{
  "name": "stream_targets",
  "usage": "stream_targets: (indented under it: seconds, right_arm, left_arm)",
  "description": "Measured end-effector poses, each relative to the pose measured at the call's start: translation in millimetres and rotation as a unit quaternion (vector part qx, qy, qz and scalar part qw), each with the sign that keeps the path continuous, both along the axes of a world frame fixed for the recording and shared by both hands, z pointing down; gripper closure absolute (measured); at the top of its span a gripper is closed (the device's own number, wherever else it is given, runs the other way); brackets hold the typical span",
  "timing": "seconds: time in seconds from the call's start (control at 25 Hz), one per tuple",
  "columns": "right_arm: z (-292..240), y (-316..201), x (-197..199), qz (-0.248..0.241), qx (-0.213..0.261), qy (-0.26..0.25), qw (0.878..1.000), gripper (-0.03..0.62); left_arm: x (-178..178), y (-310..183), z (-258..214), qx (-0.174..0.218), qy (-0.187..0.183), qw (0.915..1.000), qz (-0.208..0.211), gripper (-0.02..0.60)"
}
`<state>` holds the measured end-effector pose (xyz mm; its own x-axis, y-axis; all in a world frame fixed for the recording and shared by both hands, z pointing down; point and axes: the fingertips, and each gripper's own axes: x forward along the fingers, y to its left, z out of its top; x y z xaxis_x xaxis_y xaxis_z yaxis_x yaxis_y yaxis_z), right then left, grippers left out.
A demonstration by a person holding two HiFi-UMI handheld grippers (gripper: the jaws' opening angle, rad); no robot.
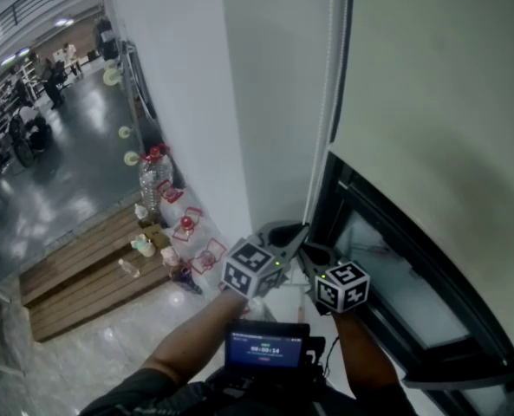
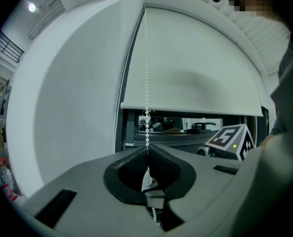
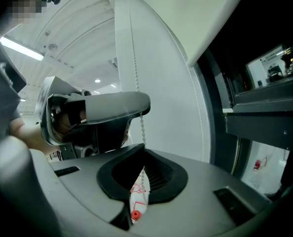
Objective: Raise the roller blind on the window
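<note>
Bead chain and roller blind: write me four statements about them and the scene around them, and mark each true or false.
1. The left hand-held gripper is shut on the bead chain. True.
2. The right hand-held gripper is open and empty. False: it too is shut on the bead chain, just beneath the left one.
3. The roller blind covers the whole window. False: its bottom edge stops partway down, and a strip of window shows beneath it.
4. A red-capped bottle stands near the foot of the white wall. True.
</note>
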<state>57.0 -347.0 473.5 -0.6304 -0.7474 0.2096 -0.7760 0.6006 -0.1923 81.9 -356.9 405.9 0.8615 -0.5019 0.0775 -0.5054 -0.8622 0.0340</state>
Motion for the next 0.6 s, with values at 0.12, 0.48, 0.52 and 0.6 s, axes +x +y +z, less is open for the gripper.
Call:
stream_targets:
  seconds: [0.12,0.48,0.52,0.6]
  right_arm:
    - [0.0,1.4,-0.3,0.000,0.000,-0.005,1.000,0.592]
    - [-7.8,5.7,20.6,0.027,0.004,0.046,0.999,0.550]
    - [-9.7,8.4,26.6,0.031,0.004,0.051,0.998,0.505]
    - [-24.4,12.9,43.4,0.043,0.015,0.032,0.998,0.470]
  left_arm:
    - [1.0,0.9,-0.1,-0.005,0.004,1.0000,0.000,0.581]
    - [0.0,8.1,-14.7,-0.012,0.034,0.9993,0.013,0.581]
    - [-1.0,8.6,-14.6,-0.011,0.034,0.9993,0.012,0.582]
    - [-3.5,8.9,-14.3,-0.009,0.032,0.9994,0.008,0.582]
